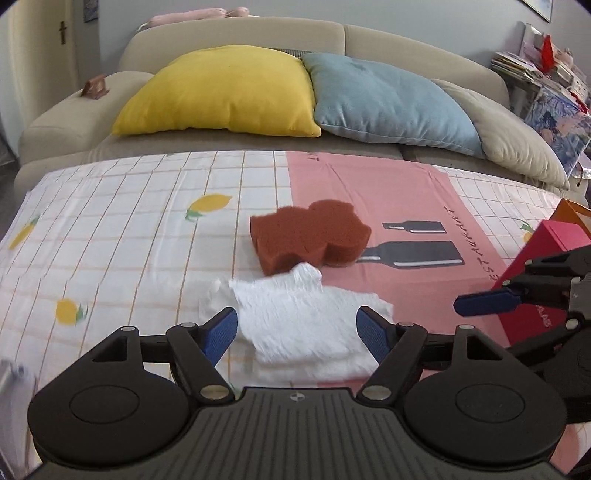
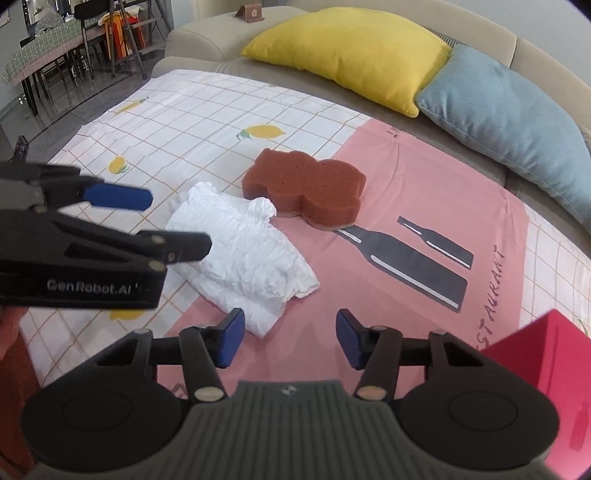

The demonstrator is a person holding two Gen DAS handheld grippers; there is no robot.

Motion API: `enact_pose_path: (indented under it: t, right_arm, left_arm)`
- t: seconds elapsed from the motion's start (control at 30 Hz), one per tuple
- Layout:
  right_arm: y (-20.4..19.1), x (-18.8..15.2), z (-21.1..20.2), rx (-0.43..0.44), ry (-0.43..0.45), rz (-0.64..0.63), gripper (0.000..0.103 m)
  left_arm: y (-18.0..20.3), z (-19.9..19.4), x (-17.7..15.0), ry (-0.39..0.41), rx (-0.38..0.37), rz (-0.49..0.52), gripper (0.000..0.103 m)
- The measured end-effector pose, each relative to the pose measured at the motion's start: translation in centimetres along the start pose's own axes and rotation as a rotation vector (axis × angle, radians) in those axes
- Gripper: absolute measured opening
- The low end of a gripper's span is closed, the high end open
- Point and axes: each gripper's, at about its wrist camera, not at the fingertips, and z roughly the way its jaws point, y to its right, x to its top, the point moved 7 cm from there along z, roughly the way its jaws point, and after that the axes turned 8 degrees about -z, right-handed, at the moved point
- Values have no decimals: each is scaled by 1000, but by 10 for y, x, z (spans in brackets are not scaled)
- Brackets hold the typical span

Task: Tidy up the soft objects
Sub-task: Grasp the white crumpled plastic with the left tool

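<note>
A crumpled white cloth (image 1: 306, 321) (image 2: 240, 251) lies on the patterned tablecloth (image 1: 129, 229). A brown sponge (image 1: 310, 236) (image 2: 306, 184) rests just behind it, touching its far edge. My left gripper (image 1: 297, 328) is open and hovers over the cloth's near part, one blue pad on each side, neither pressing. In the right wrist view the left gripper (image 2: 179, 221) comes in from the left above the cloth. My right gripper (image 2: 290, 332) is open over the pink part of the tablecloth, nothing between its fingers, and the cloth's corner lies by its left finger.
A red box (image 1: 546, 236) (image 2: 554, 358) stands at the table's right edge. Behind the table is a beige sofa (image 1: 240, 33) with a yellow cushion (image 1: 221, 92) and a blue cushion (image 1: 388, 99). Chairs and a dining table (image 2: 48, 40) stand far left.
</note>
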Motion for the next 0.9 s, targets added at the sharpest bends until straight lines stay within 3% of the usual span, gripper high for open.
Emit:
enact_pose_path:
  t: [0.17,0.33,0.5,0.63,0.8,0.9]
  right_arm:
    - [-1,9,22,20,-27,22,51]
    - [-1,17,43,21,-55,20,37]
    - [0,15,59,35,-90,26,33]
    - [-1,14,65,44,-98,23,33]
    - [-2,14,67,54,-89,14,33]
    - [-3,14,67,49,-80,2,33]
  left_arm:
    - [-17,27,22,-30,-28,4,92]
    - [-26,60,17,-128,-100,-31,92]
    - [-25,73,6,-183,-258,-122,92]
    - [-19,68,2,-208,-328,-89,92]
    - [-7,63,-5,-255,-336,-10,89]
    - [-5,68,-7,-266,-268,-20,78]
